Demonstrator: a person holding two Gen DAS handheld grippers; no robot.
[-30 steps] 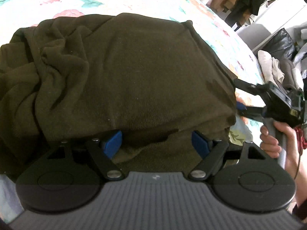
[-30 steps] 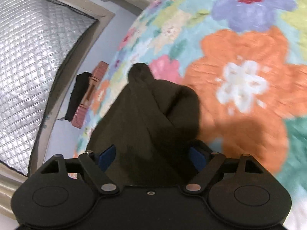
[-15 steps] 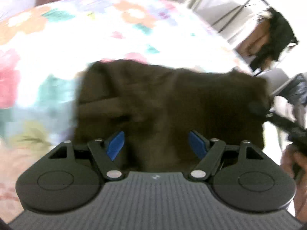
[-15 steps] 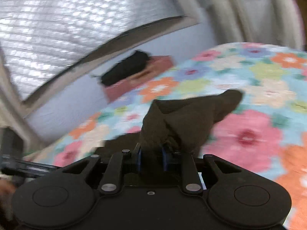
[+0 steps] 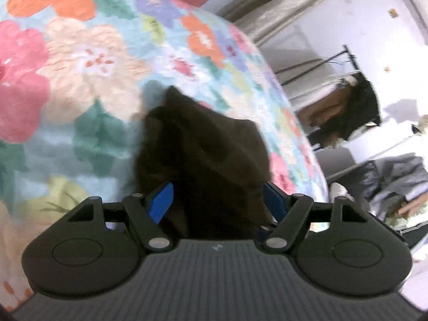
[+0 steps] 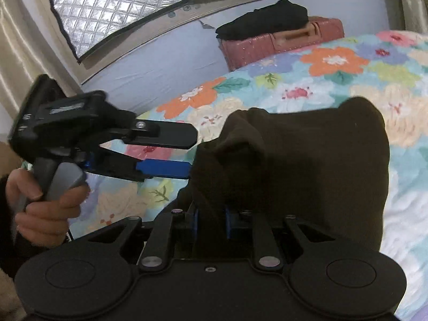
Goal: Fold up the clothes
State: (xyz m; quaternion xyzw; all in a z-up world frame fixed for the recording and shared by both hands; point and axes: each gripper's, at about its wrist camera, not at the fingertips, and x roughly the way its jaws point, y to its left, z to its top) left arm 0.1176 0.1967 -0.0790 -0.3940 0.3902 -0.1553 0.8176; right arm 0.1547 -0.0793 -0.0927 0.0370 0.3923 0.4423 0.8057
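Observation:
A dark olive garment [image 6: 307,160] hangs bunched above the floral bedspread [image 6: 334,69]. My right gripper [image 6: 211,220] is shut on a fold of it at its near edge. In the left wrist view the same garment [image 5: 203,155] fills the space between the wide-apart blue pads [image 5: 161,200] of my left gripper [image 5: 216,200], which is open. The left gripper also shows in the right wrist view [image 6: 191,151], with its fingers spread at the garment's left edge.
A folded black garment [image 6: 264,18] lies on a pink suitcase [image 6: 283,42] beyond the bed, below a quilted silver window cover [image 6: 128,2]. In the left wrist view a clothes rack [image 5: 345,104] with hanging clothes and a pile of clothes [image 5: 396,184] stand to the right.
The garment lay spread flat on the bed; my right gripper shut on it and lifted it into a bunch. Both grippers swung up and around, and the left stayed open.

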